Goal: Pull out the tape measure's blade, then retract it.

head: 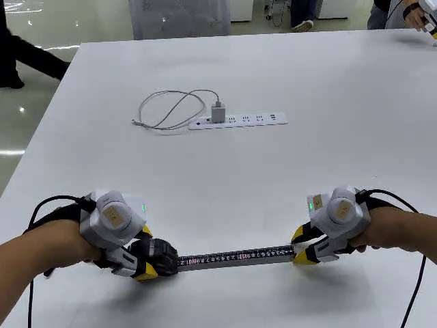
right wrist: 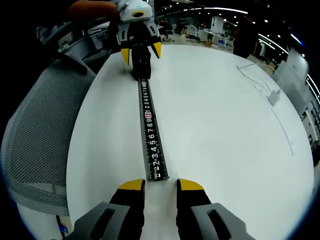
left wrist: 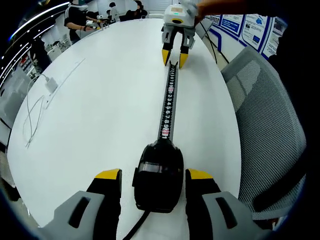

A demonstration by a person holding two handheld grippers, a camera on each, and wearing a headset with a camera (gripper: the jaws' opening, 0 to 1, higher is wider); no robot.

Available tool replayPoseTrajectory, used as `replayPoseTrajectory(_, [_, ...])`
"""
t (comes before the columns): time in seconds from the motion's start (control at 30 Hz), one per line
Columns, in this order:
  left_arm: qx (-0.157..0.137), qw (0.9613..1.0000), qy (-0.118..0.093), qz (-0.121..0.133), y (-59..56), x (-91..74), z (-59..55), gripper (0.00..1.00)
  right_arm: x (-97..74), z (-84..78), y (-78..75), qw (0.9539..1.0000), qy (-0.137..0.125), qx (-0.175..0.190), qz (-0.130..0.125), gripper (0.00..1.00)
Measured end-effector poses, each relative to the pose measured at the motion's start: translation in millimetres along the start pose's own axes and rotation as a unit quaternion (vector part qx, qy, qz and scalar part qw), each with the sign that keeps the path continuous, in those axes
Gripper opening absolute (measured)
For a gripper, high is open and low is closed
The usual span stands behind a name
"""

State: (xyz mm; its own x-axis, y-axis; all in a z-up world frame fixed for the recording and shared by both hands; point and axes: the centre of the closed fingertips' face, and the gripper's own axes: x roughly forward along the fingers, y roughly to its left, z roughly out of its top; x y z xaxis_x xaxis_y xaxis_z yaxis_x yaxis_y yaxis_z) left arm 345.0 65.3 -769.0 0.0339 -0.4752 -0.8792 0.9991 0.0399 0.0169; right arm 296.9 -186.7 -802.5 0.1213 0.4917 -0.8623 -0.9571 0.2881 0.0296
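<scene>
Holds the tape measure (left wrist: 159, 175) anchored on the worktop (head: 239, 184) with the left gripper (left wrist: 154, 174) closed on its case, blade (right wrist: 151, 135) stretched flat to the right gripper (right wrist: 160, 184), jaws slightly apart at the tip, pinch impossible to tell.

I'm in what looks like a big open-plan office or lab. My wide white bench (head: 328, 89) carries a power strip (head: 239, 120) with a plugged-in charger (head: 218, 113) and a looped white cable (head: 171, 109). A grey mesh office chair (left wrist: 265, 115) stands near me. Blue wall posters (left wrist: 250, 25) hang beyond, long ceiling light strips (right wrist: 225, 10) run overhead, and the glossy floor (head: 61, 20) gleams far left.
</scene>
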Motion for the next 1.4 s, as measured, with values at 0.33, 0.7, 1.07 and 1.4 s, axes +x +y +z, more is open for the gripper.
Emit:
replayPoseTrajectory(0.33, [-0.002, 0.9998, -0.016, 0.009, 3.4, -5.6, 4.8, 0.64, -4.2, 5.0, 3.8, 0.9999, -0.01, 0.009, -0.002, 0.25])
replayPoseTrajectory(0.7, [-0.027, 0.9992, -0.026, 0.012, 0.4, -10.4, -1.0, 0.8, -6.3, 9.4, 3.9, 0.9996, -0.017, 0.022, -0.011, 0.36])
replayPoseTrajectory(1.07, [-0.076, 0.9951, -0.051, 0.036, 10.3, -16.5, 1.1, 0.99, -15.9, 11.0, 2.0, 0.9981, -0.033, 0.044, -0.029, 0.46])
replayPoseTrajectory(1.4, [-0.121, 0.9882, -0.078, 0.054, 13.9, -23.0, -0.3, 0.99, -22.6, 5.2, 3.3, 0.997, -0.029, 0.052, -0.049, 0.56])
